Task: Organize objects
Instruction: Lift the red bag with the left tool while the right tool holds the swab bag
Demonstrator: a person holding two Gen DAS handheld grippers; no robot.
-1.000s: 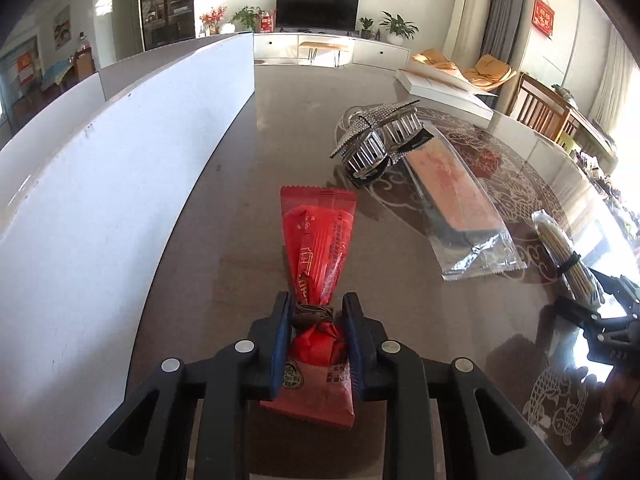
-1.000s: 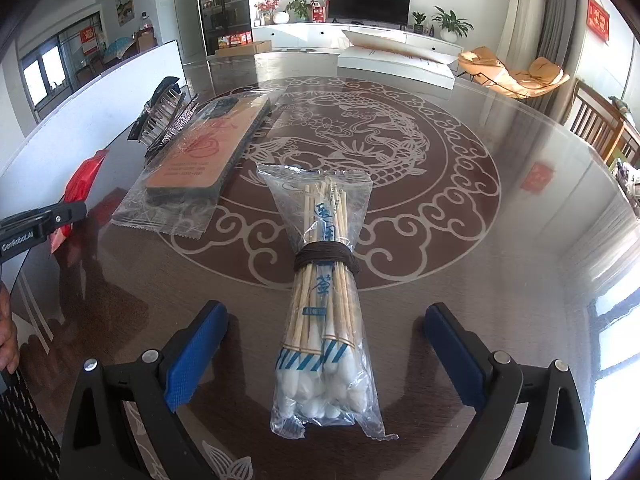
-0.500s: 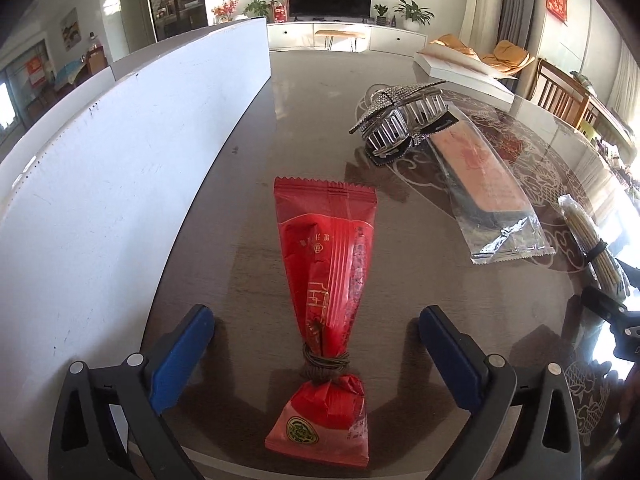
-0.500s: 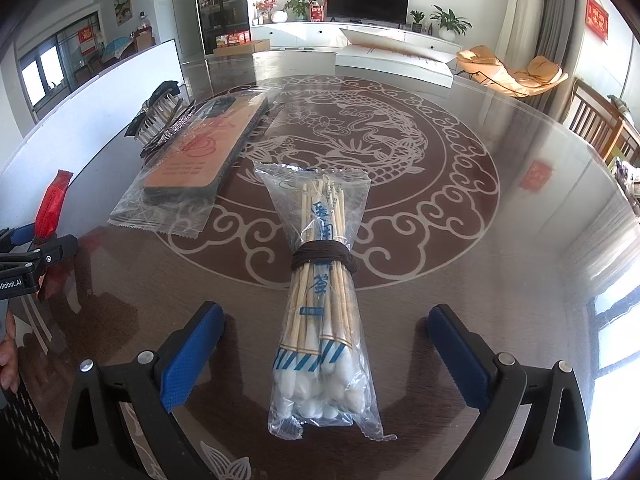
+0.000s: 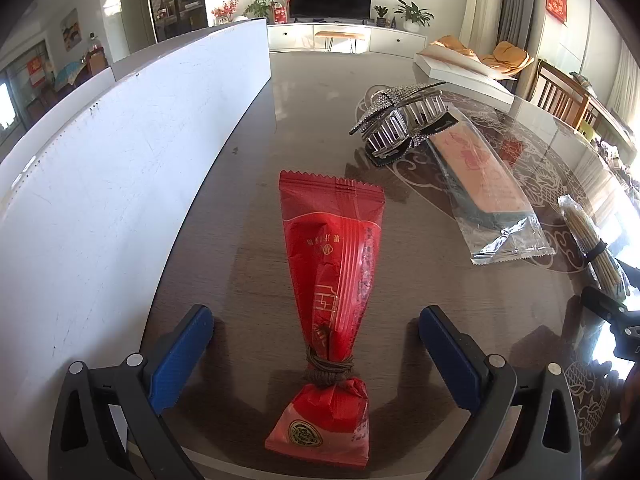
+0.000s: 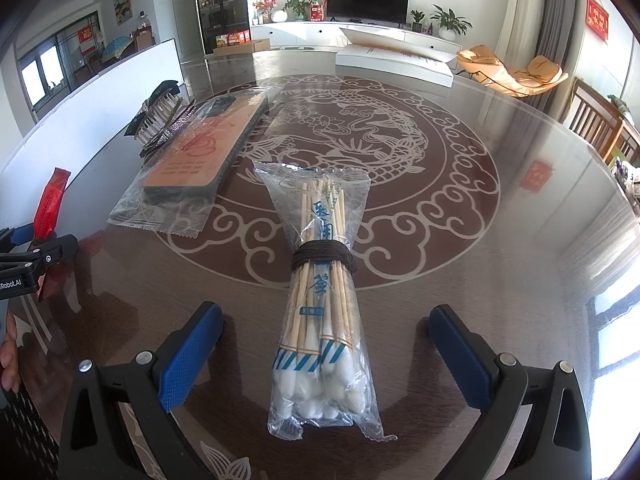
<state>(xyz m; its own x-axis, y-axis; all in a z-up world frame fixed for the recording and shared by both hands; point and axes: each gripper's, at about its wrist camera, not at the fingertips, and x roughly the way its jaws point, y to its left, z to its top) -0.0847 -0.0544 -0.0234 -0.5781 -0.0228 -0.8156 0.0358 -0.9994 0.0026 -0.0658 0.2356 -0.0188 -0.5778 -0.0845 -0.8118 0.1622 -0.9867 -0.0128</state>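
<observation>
A red snack packet (image 5: 332, 280), tied with a brown band near its lower end, lies flat on the glass-topped table between the wide-open fingers of my left gripper (image 5: 316, 344). A clear bag of cotton swabs (image 6: 324, 296), bound with a brown band, lies between the open fingers of my right gripper (image 6: 324, 344). Neither gripper touches its item. A rhinestone hair claw (image 5: 400, 120) and a flat pink item in a clear wrapper (image 5: 484, 184) lie further back. The red packet also shows at the left edge of the right wrist view (image 6: 50, 204).
A tall white board (image 5: 120, 184) stands along the table's left side, close to the red packet. The round table (image 6: 500, 264) has a dragon pattern under glass. The right gripper shows in the left wrist view (image 5: 616, 312), the left gripper in the right wrist view (image 6: 24, 264).
My left gripper was shut on the red packet at its tied neck; it has opened wide and drawn back, leaving the packet on the table. The right gripper has stayed open.
</observation>
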